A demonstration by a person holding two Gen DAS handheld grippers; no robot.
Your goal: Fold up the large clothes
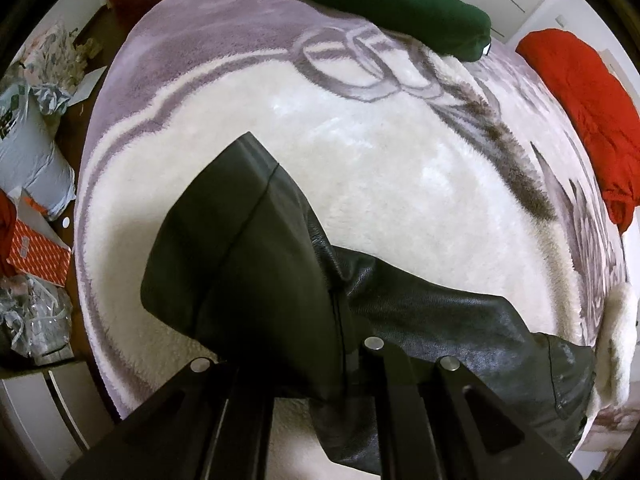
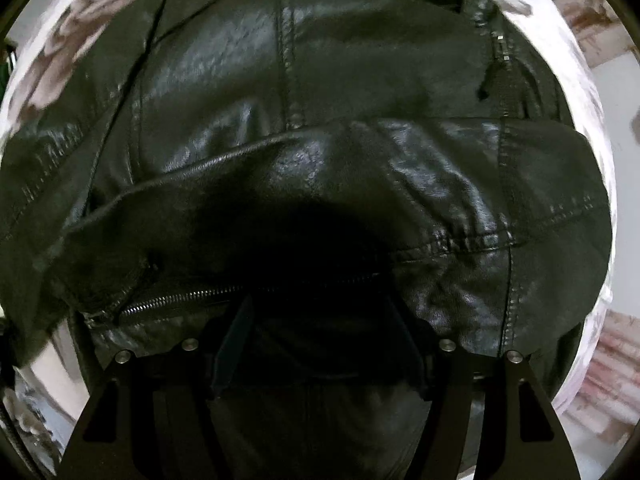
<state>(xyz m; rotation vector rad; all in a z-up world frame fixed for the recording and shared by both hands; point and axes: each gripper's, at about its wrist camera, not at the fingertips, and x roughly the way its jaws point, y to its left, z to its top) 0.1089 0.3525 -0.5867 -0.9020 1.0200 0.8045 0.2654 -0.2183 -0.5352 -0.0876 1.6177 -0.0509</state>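
A black leather jacket [image 2: 320,92] lies on a fluffy white and lilac blanket [image 1: 360,160]. My left gripper [image 1: 324,364] is shut on one sleeve [image 1: 240,248] and holds it up off the blanket; the leather hides the fingertips. From there the rest of the jacket [image 1: 460,320] trails away to the lower right. My right gripper [image 2: 318,300] points straight down over the jacket's body, close above a folded flap and a zipper [image 2: 180,296]. Its fingers [image 2: 236,340] stand wide apart, and the space between them is in deep shadow.
A folded dark green garment [image 1: 392,4] lies at the far edge of the blanket. At the right edge is a red garment [image 1: 580,112]. Boxes, bags and paper clutter [image 1: 36,184] fill the floor to the left of the bed.
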